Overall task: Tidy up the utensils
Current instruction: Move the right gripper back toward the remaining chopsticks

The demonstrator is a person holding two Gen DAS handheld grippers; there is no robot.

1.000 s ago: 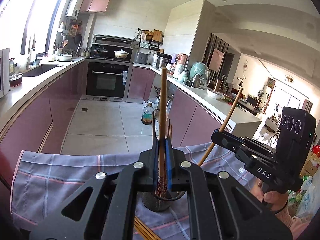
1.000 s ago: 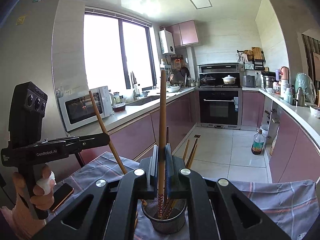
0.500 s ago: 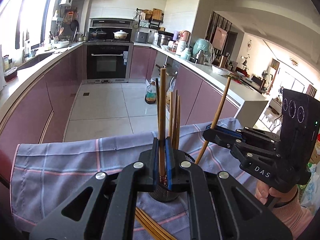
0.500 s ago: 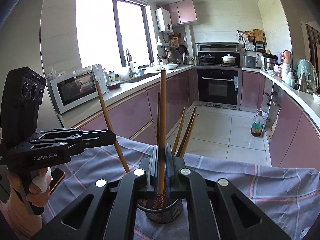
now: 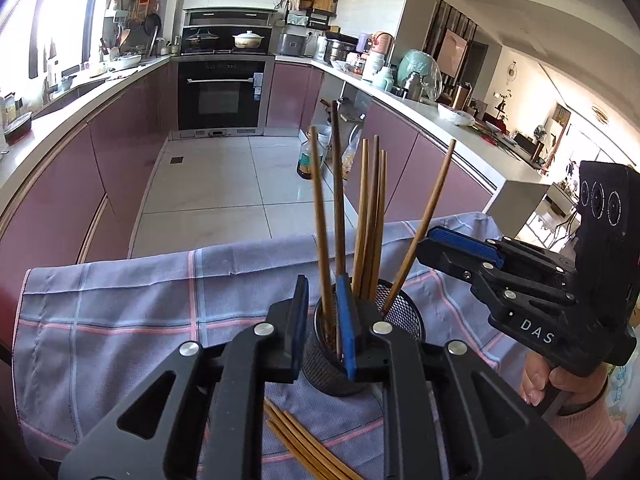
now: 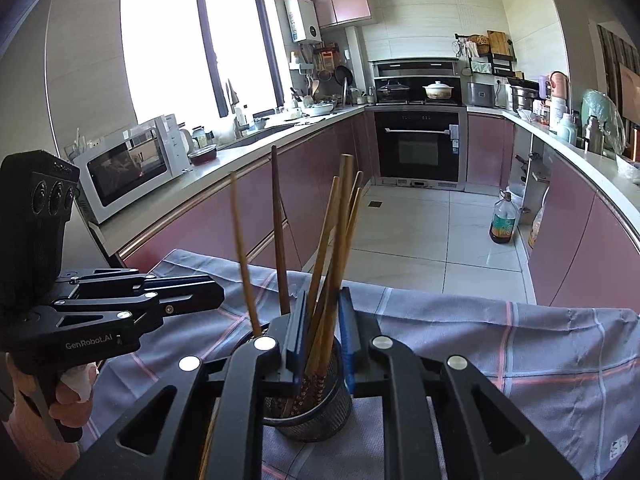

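Both the left gripper [image 5: 323, 324] and right gripper [image 6: 323, 336] have just been opening, jaws apart around chopsticks [image 5: 370, 216] now standing in the mesh holder [image 5: 404, 314], near-centre on the checked cloth [image 5: 120, 304], evidently to release them upright.

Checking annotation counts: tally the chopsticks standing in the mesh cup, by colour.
Light wooden chopsticks: 5
Dark chopstick: 1
Total: 6
Loose chopsticks on the cloth are not counted, since they are partly hidden.
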